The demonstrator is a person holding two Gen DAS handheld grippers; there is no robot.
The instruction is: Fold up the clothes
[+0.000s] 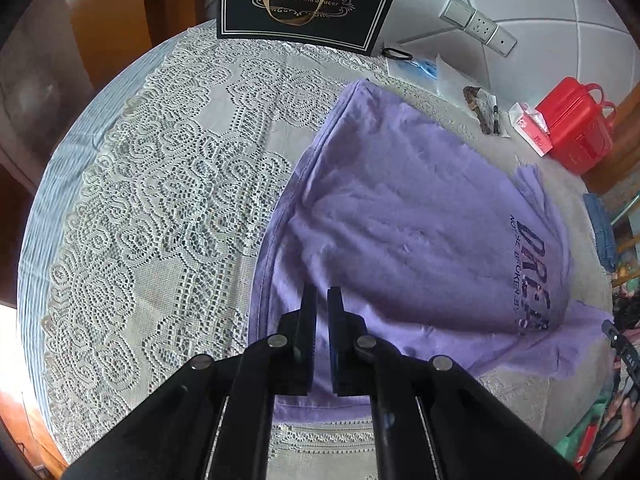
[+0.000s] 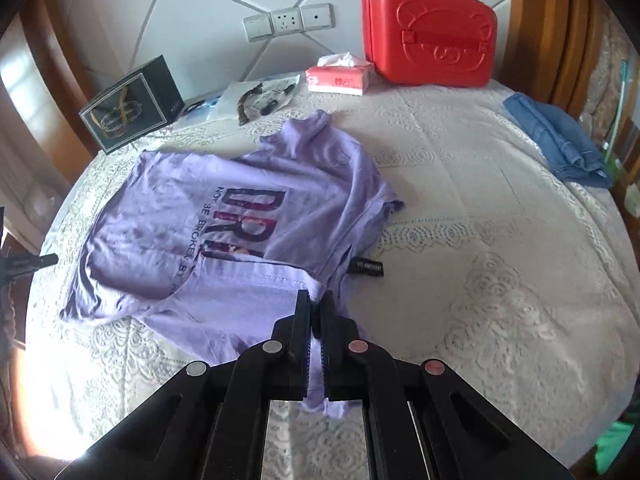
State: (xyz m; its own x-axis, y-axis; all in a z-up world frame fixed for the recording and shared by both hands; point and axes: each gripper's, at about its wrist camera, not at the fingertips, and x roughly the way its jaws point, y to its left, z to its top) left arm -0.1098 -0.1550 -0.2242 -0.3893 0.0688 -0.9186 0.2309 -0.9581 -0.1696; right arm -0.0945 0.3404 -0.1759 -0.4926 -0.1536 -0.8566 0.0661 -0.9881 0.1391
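Note:
A lilac T-shirt (image 2: 240,216) with dark "DREAM" lettering lies partly folded on the lace bedspread (image 2: 480,280). It also shows in the left wrist view (image 1: 400,220). My right gripper (image 2: 318,300) is shut on the shirt's near edge, with cloth pinched between the fingers. My left gripper (image 1: 322,296) is over the shirt's hem end, its fingers close together with a narrow gap. I cannot tell if it pinches the cloth.
A red plastic case (image 2: 430,28) and a tissue pack (image 2: 340,74) stand at the back by the headboard. A black gift bag (image 1: 308,0) and small items (image 2: 260,100) lie at the back. Folded blue jeans (image 2: 560,140) lie at the right edge.

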